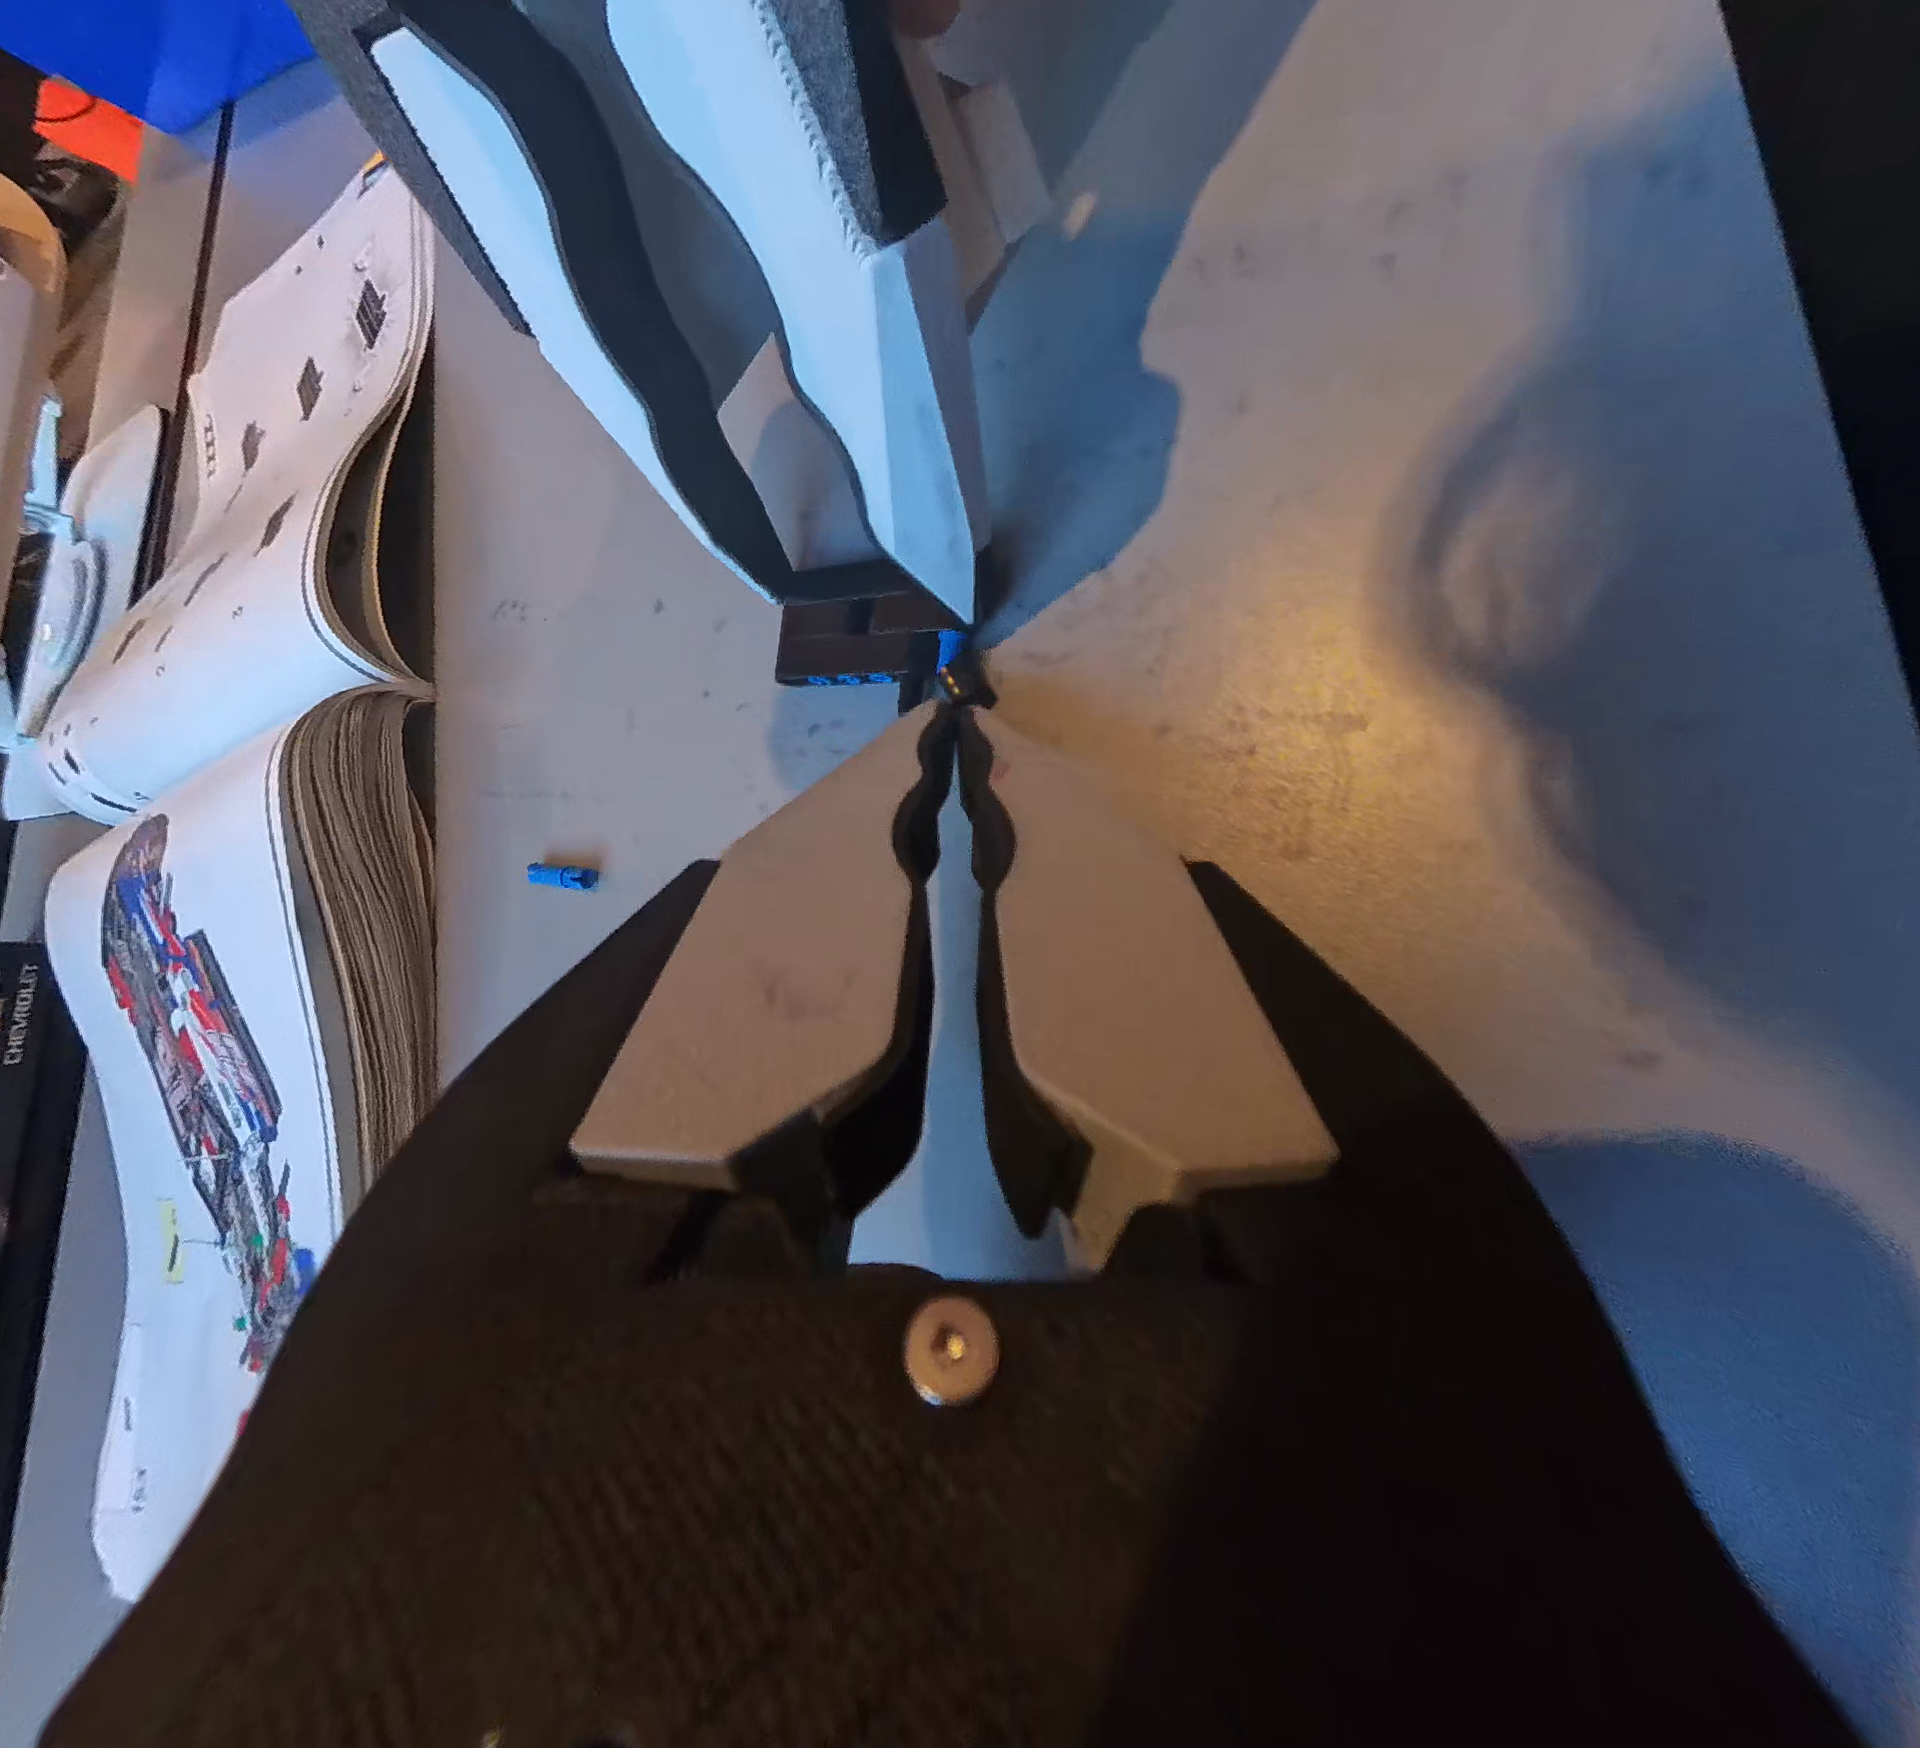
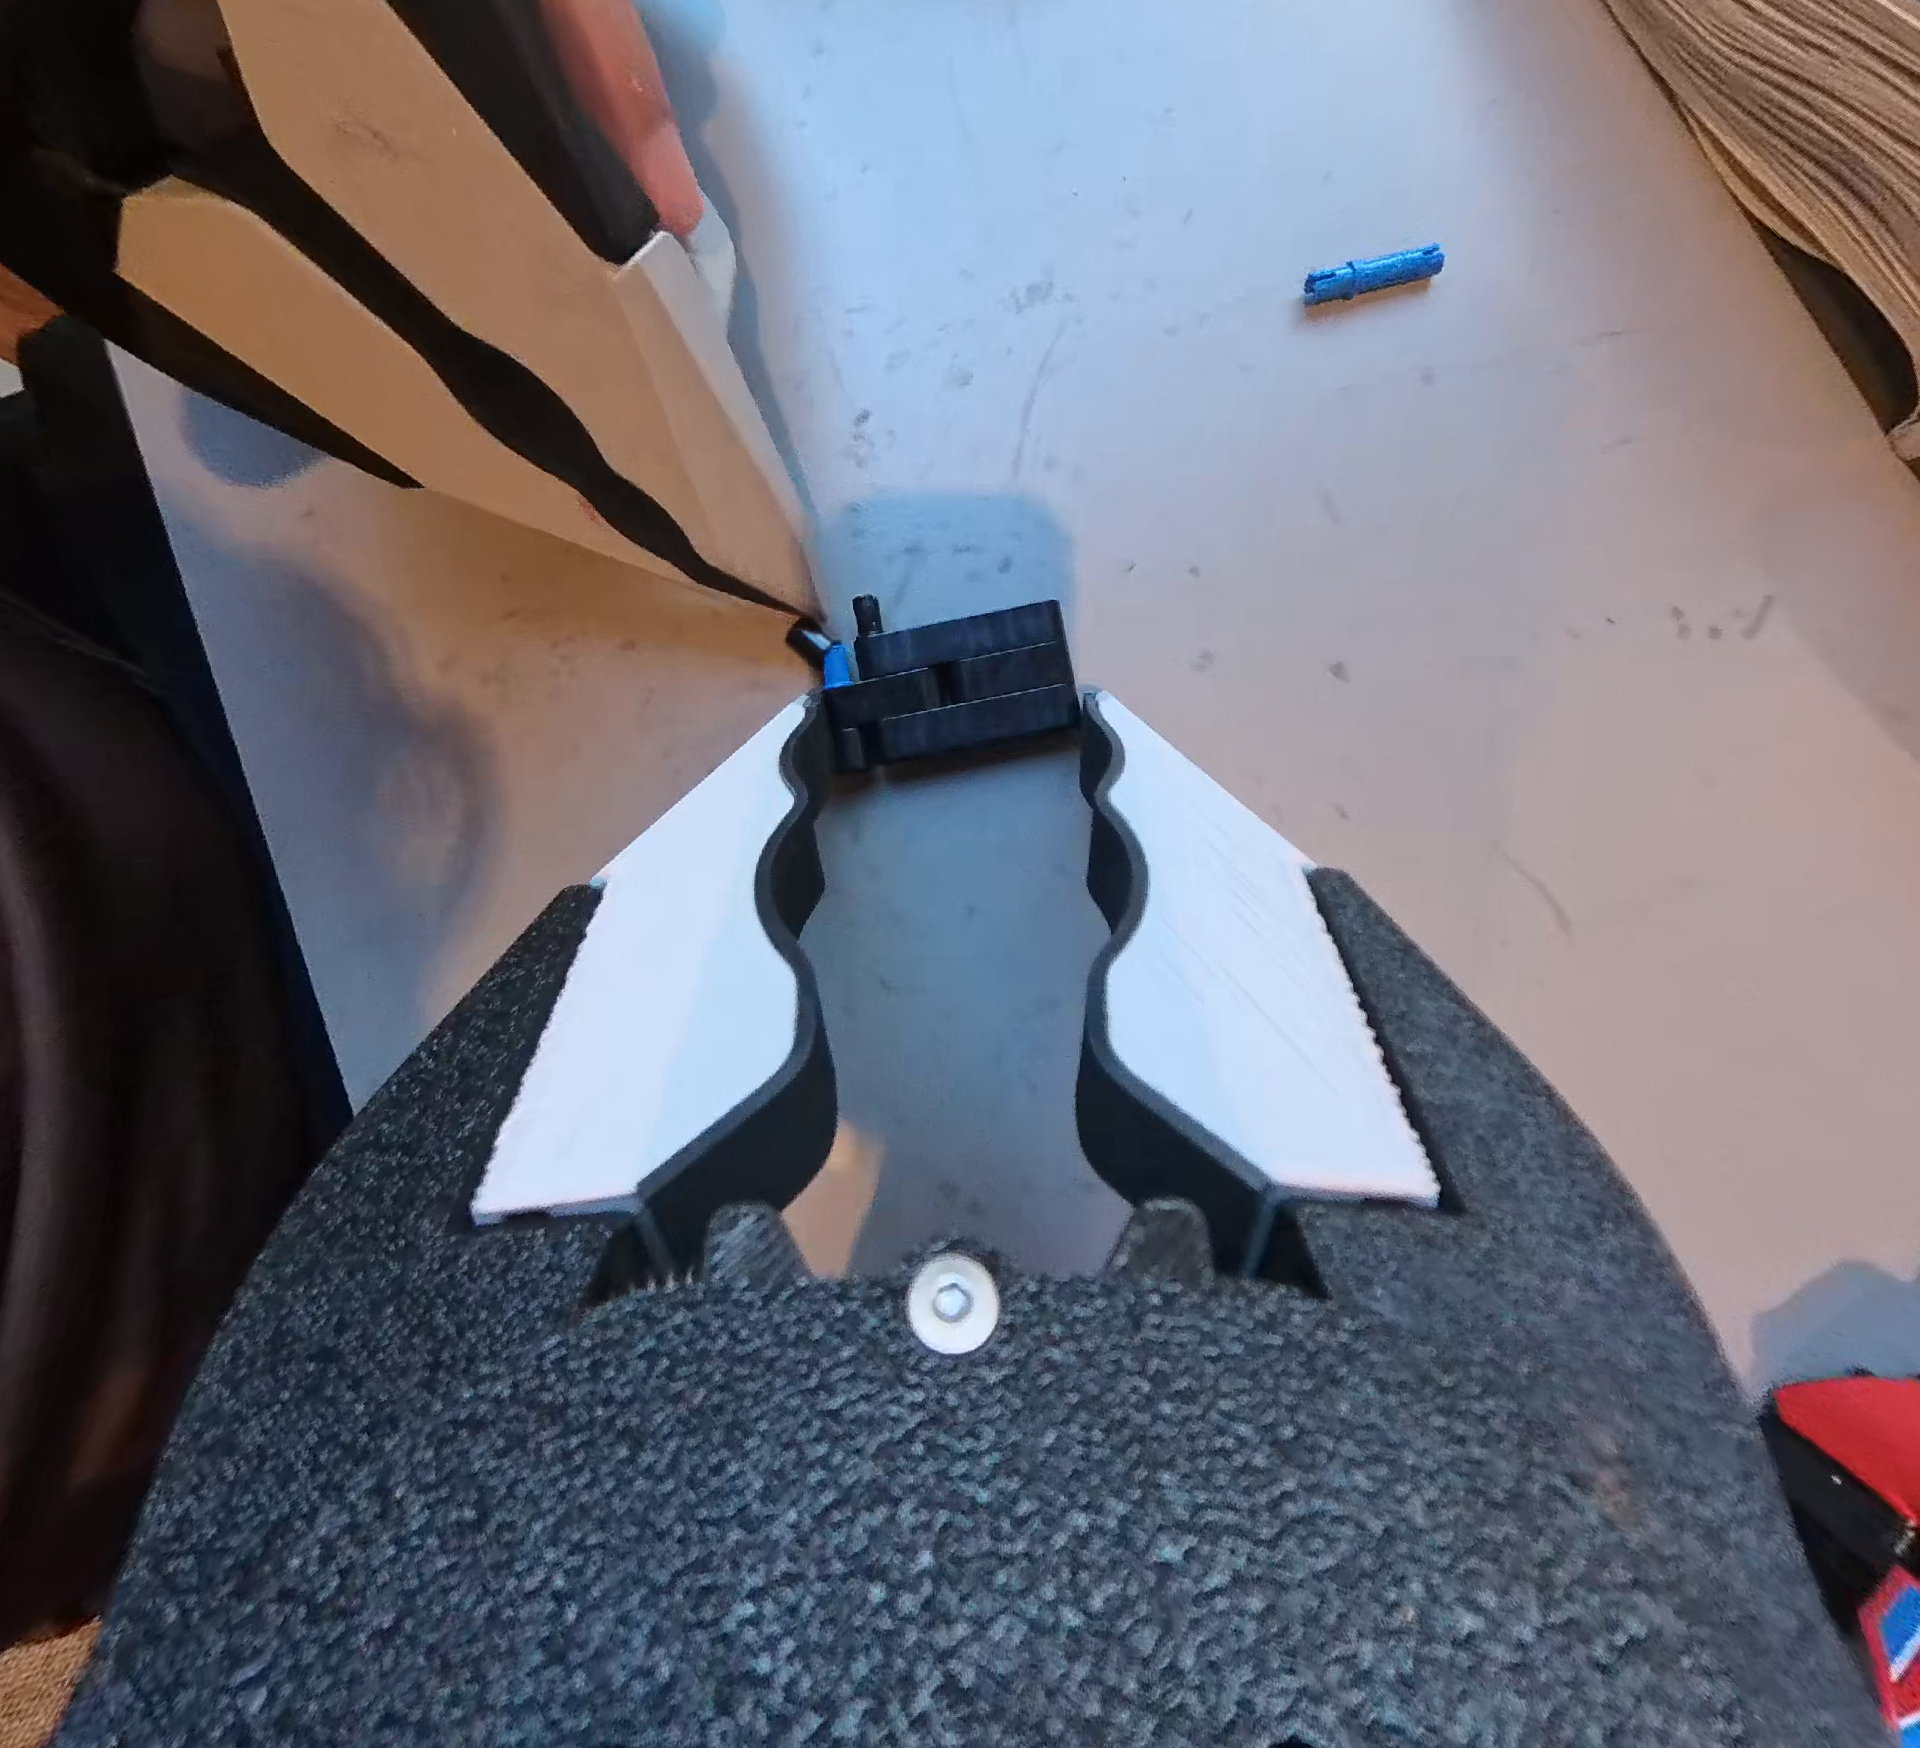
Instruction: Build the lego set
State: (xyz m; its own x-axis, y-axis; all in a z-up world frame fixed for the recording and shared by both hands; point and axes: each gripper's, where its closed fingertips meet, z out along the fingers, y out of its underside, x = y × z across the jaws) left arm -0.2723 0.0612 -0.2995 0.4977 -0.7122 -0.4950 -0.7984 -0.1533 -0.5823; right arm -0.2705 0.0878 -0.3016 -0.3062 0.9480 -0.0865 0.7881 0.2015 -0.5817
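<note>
Two grippers are met at frame centre above the worktop (image 2: 1351,763): the stiff, light black lego assembly (image 2: 956,685) is gripped endwise by the right gripper (image 2: 951,722), a small slippery pin (image 1: 954,675) pinched by the left gripper (image 1: 956,711).

The left gripper (image 1: 958,711) has its jaws nearly closed, tips pinching a small pin (image 1: 954,675). The right gripper (image 2: 951,711) comes in from the opposite side, jaws spread around a black block (image 2: 956,685), fingertips (image 2: 805,722) at its ends. The two grippers' tips almost meet.
</note>
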